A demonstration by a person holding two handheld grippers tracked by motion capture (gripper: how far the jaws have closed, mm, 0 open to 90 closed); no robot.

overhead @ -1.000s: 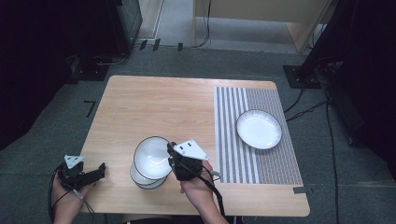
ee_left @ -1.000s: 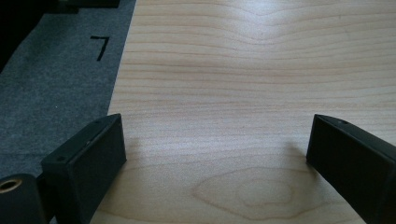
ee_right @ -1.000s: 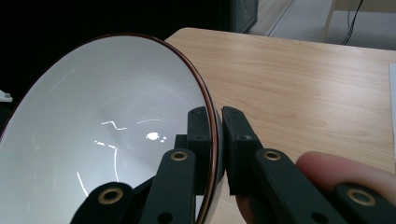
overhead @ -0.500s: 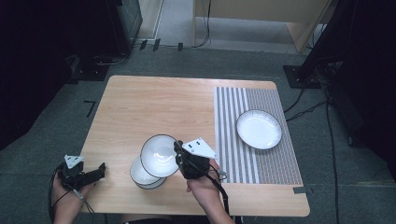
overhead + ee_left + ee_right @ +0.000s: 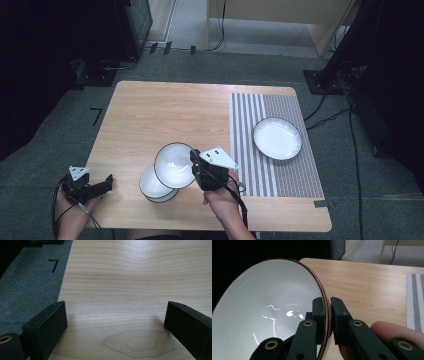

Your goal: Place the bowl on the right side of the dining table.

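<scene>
Clamping the rim of a white bowl (image 5: pixel 174 165), your right claw (image 5: pixel 196 167) holds it tilted above a second white bowl (image 5: pixel 152 185) resting on the wooden table (image 5: pixel 165 115). Your left claw (image 5: pixel 102 184) rests at the table's near left edge, jaws wide apart over bare wood.

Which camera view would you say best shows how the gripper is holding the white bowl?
The right gripper view: the right gripper pinches the lifted bowl's rim. The high view shows that bowl tilted above another bowl. The left gripper view faces bare table.
</scene>
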